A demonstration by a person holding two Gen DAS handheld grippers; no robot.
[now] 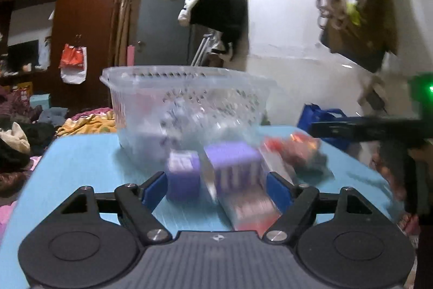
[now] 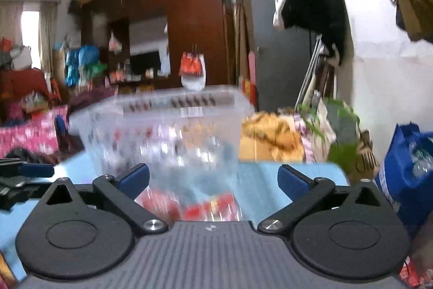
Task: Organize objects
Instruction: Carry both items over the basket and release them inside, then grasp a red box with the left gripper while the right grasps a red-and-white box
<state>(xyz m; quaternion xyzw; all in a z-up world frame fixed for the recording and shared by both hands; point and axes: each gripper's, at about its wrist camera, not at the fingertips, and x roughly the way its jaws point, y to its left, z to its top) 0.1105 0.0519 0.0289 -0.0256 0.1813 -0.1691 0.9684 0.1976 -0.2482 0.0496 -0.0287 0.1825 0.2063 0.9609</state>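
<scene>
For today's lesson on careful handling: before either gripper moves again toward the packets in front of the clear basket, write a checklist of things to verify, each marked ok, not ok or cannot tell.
1. Left gripper open: ok, blue pads apart.
2. Purple boxes inside its gap: ok, between the fingers; contact with the pads cannot tell, blurred.
3. Right gripper open: ok, jaws wide, nothing clamped.
4. Red packet lined up with right gripper: ok, low in the gap.
5. Clear basket upright on the blue table: ok.
6. Room left in the basket: cannot tell, contents smeared.
</scene>
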